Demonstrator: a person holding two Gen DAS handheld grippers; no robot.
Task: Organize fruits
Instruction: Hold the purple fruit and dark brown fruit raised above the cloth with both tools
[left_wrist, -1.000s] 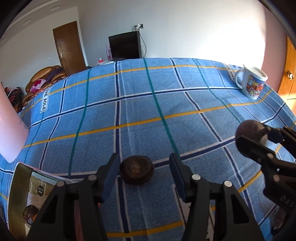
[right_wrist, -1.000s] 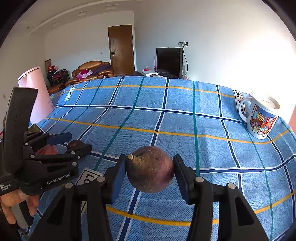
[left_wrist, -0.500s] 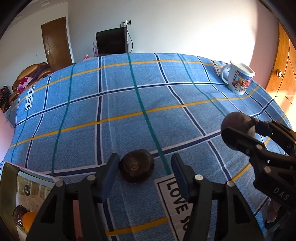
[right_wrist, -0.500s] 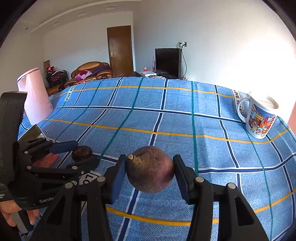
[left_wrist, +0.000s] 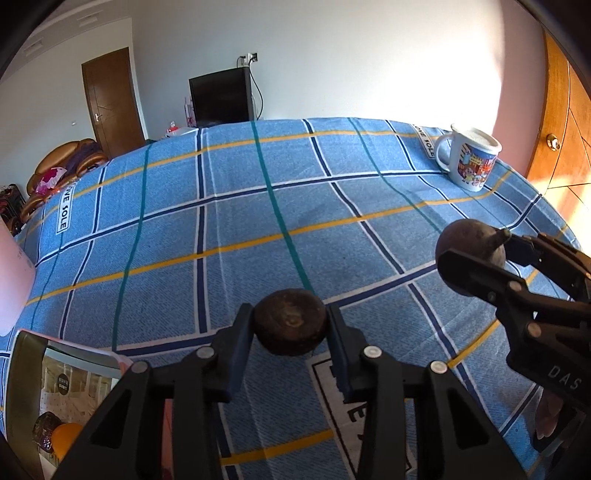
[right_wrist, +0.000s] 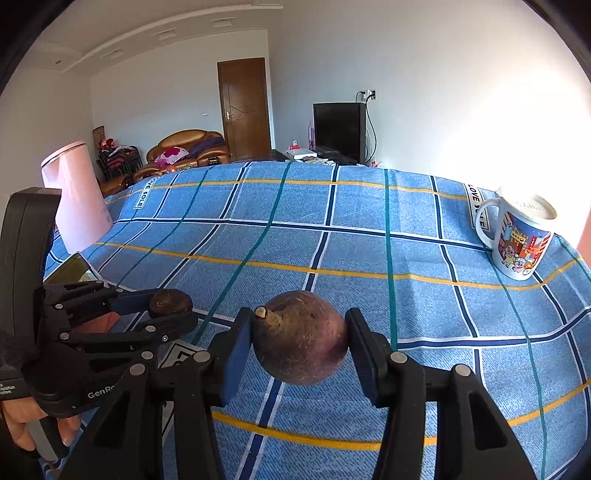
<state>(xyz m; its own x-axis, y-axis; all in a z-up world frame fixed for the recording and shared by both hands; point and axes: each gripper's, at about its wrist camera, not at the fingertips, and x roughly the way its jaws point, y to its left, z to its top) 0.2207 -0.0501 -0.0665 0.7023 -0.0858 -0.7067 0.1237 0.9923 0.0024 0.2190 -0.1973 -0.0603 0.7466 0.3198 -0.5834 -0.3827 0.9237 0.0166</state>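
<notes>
Left wrist view: left gripper (left_wrist: 290, 325), jaws just closed, pinching flat fruit (left_wrist: 290, 321) low over cloth (left_wrist: 236, 221). Right gripper (right_wrist: 299, 338) clamped on round fruit (right_wrist: 300, 336), held clear. Box (left_wrist: 27, 387) at left, some fruit inside. Both fruits gripped, neither yet boxed.

The smaller fruit (left_wrist: 290, 321) is dark brown, squat and flattened, with a dimpled scar facing the left wrist camera; it sits pinched between the two blue pads of the left claw (left_wrist: 290, 330), whose jaws have just been closing, low over the blue checked cloth. The larger fruit (right_wrist: 301, 338) is round, purplish brown and rough-skinned, its stubby pale-tipped stem pointing up and left; the right claw (right_wrist: 299, 341) grips it by its sides, clear of the cloth.
</notes>
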